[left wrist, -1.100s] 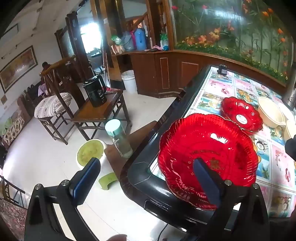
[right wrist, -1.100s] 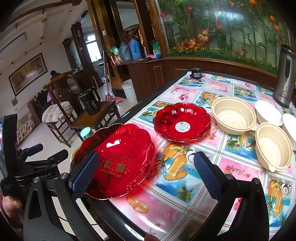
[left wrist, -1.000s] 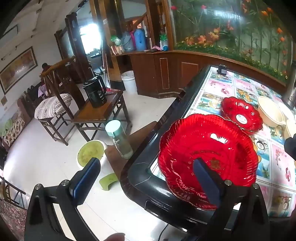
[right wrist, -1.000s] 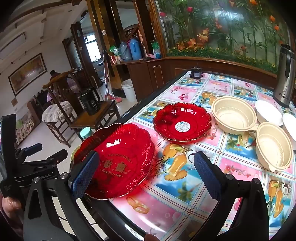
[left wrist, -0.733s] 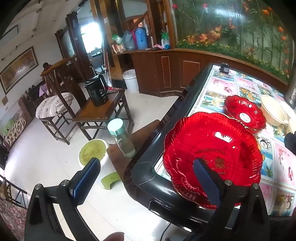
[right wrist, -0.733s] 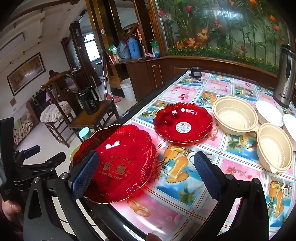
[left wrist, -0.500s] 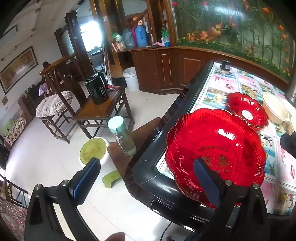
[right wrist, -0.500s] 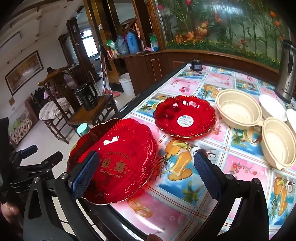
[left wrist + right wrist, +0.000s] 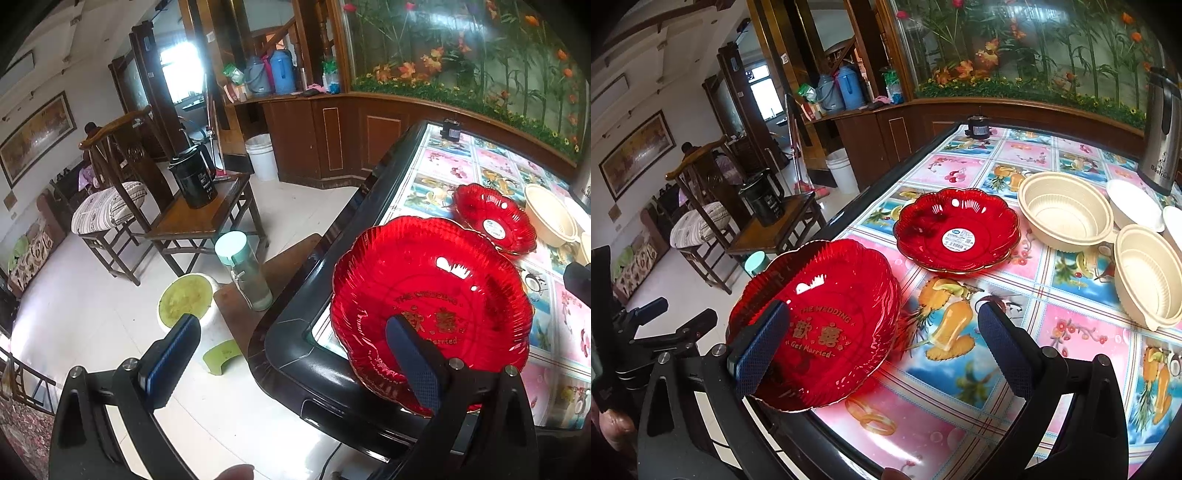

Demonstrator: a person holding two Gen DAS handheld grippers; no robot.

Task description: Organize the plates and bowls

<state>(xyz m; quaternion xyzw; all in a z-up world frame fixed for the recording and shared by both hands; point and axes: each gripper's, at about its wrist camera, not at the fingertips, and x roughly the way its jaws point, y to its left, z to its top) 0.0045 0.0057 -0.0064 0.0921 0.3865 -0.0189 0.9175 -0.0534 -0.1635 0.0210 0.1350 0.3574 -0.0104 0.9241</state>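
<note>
The table [image 9: 1082, 317] has a glossy black rim and a loud fruit-and-flower print cloth in pink and blue squares. At the near corner sits a big red scalloped plate [image 9: 827, 321] with gold lettering, "THE WEDDING" and "Get Married"; it looks tilted and hangs a bit past the table edge. Just behind it is a smaller red plate [image 9: 956, 230] with a white sticker in the middle, lying flat on the cloth. To the right of that are two cream plastic bowls [image 9: 1065, 218], one behind the other, with a couple of white dishes [image 9: 1134, 208] further right. A steel electric kettle [image 9: 1160, 136] stands at the far right edge.

The left gripper [image 9: 295, 358] has its jaws spread wide, nothing between them; its right finger sits in front of the big red plate's near rim, and I can't tell if it's touching. The right gripper [image 9: 879, 347] is also wide apart and empty, with its left finger over the same plate.

Room-wise: white tile floor, a dark wooden side table with a black kettle [image 9: 194, 177] on it, a wooden chair with a striped cushion [image 9: 110, 206], a teal-capped water bottle [image 9: 243, 269] on a low wooden stool by the table, a white bucket [image 9: 262, 155], and a bamboo-and-flower mural [image 9: 1034, 48] above wood cabinets.
</note>
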